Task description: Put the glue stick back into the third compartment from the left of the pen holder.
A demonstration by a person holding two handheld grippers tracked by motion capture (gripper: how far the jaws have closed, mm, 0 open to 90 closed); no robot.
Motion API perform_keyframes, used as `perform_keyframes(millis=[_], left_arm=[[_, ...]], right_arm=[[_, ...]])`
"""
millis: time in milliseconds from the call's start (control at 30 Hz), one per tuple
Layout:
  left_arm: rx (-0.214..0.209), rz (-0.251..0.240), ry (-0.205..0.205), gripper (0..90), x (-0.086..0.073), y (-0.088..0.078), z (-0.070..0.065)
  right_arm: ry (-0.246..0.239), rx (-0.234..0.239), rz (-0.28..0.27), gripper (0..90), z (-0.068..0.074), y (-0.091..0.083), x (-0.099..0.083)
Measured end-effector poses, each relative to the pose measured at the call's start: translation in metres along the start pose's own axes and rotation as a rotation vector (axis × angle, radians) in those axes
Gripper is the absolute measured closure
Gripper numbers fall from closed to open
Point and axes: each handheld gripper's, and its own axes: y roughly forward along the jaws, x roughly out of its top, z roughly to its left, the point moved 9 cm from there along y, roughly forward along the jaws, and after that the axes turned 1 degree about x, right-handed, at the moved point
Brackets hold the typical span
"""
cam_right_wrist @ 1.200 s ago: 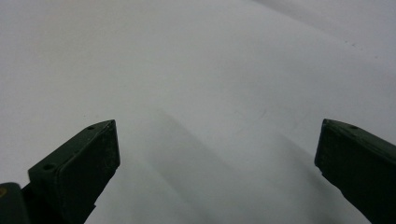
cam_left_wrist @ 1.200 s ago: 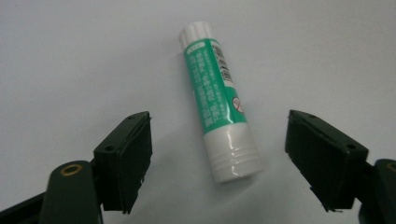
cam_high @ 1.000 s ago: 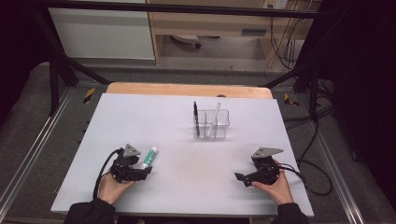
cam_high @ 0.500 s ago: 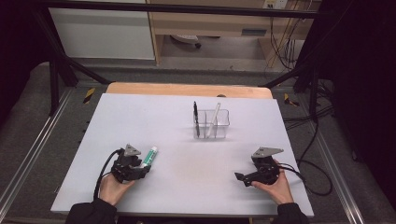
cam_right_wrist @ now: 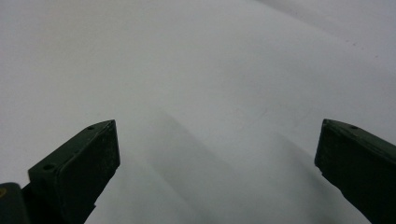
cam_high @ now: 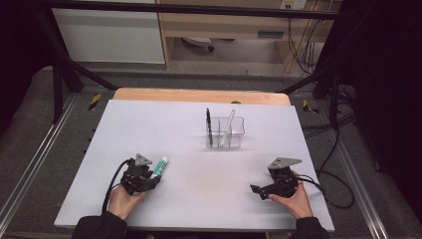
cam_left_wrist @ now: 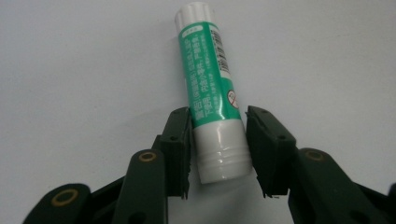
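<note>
A green-and-white glue stick (cam_left_wrist: 210, 84) lies on the white table top, with its white end between the jaws of my left gripper (cam_left_wrist: 218, 135). The jaws have just been closing, and both pads (cam_left_wrist: 180, 140) now rest against the tube's sides. In the high view the glue stick (cam_high: 160, 166) points away from the left gripper (cam_high: 154, 177) at the table's near left. My right gripper (cam_high: 256, 189) rests at the near right, pointing left. Its jaws (cam_right_wrist: 217, 128) stand wide apart over bare table with nothing between them.
A clear plastic organiser (cam_high: 237, 133) stands past the table's middle, holding a black pen (cam_high: 209, 124) and a pale stick (cam_high: 228, 124). The white table top (cam_high: 199, 194) has a wooden edge at the back. Cables trail off to the right.
Both hands have stayed where they were. In the high view the left gripper's jaws look drawn in closer around the glue stick's end.
</note>
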Motion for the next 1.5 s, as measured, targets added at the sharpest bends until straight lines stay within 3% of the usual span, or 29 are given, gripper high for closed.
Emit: perform_keyframes(millis=[467, 967, 1500], left_arm=[[-0.007, 0.011, -0.03, 64.7, 0.0, 0.001, 0.002], [-0.039, -0.047, -0.024, 65.1, 0.007, -0.011, 0.004], [-0.122, -0.051, 0.098, 65.1, 0.02, -0.019, -0.018]], right_arm=[[-0.002, 0.0, 0.001, 0.7, 0.0, 0.0, 0.0], [-0.019, 0.006, -0.012, 0.6, 0.001, 0.0, 0.002], [-0.08, -0.003, -0.001, 0.7, 0.013, 0.004, 0.013]])
